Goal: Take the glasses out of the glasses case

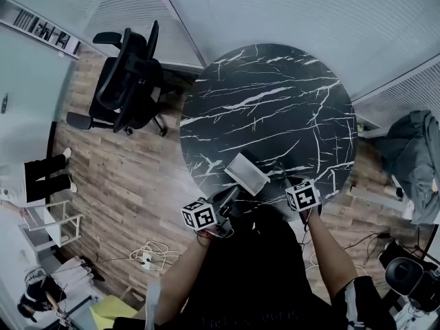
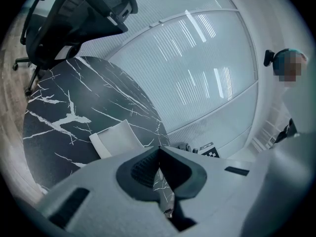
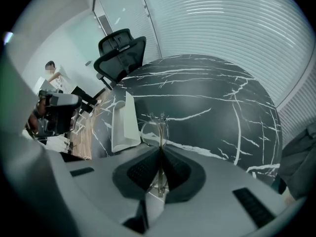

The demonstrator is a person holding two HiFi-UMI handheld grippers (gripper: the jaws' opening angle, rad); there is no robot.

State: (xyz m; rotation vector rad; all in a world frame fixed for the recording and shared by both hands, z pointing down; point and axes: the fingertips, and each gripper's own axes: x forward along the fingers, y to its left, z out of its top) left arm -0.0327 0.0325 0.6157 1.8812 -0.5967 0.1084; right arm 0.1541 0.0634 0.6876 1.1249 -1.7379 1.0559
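Observation:
A white glasses case point(image 1: 247, 173) lies open near the front edge of the round black marble table point(image 1: 275, 95). The case also shows in the left gripper view point(image 2: 114, 138) and in the right gripper view point(image 3: 123, 122). My right gripper point(image 3: 159, 149) is shut on thin, clear-lensed glasses point(image 3: 154, 130), held above the table to the right of the case. The lenses stick out past the jaw tips. My left gripper point(image 2: 159, 149) hovers by the table's near edge, just short of the case, shut with nothing in it. In the head view the left gripper point(image 1: 230, 196) and the right gripper point(image 1: 278, 177) flank the case.
A black office chair point(image 1: 127, 81) stands at the table's far left. Cables point(image 1: 148, 253) lie on the wooden floor at the near left. A person's legs point(image 1: 45, 174) show at the left wall. A grey bundle point(image 1: 416, 157) sits to the right.

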